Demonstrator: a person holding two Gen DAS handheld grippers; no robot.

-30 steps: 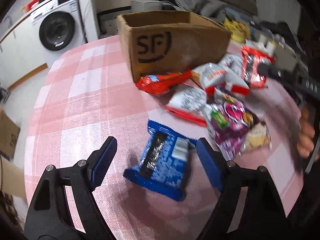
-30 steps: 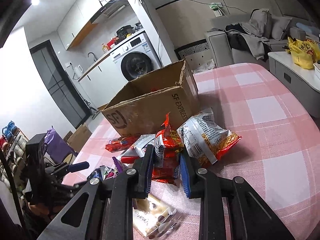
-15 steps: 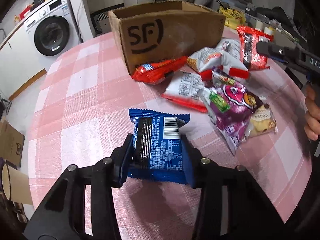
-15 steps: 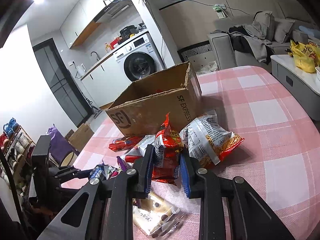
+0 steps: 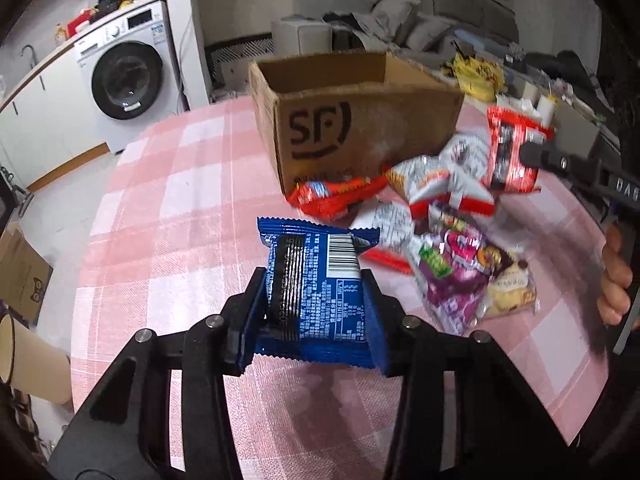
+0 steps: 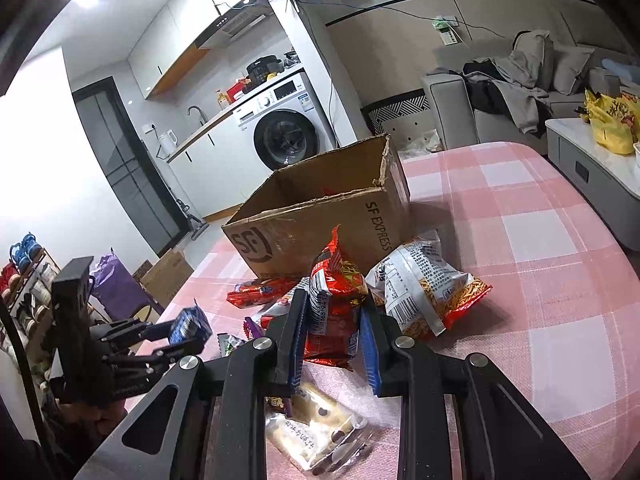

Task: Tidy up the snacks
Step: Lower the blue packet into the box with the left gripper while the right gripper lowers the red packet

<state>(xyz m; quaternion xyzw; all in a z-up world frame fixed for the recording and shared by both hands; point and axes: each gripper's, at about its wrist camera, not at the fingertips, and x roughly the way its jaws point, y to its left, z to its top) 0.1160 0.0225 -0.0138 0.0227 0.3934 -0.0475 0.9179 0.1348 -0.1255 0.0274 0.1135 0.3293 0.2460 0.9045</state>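
Cardboard box (image 5: pixel 360 120) fronted by loose packets (image 5: pixel 448 216); hand-held grippers pinch blue packet (image 5: pixel 316 284), red packet (image 6: pixel 336 308).

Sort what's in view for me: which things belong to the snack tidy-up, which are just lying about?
Job: blue packet in left gripper; red packet in right gripper; cardboard box; loose snack pile.
Lying about: washing machine; yellow bag; paper cup.

A home: washing machine (image 6: pixel 287 136), kitchen cabinets (image 6: pixel 172 44), sofa (image 6: pixel 520 92).
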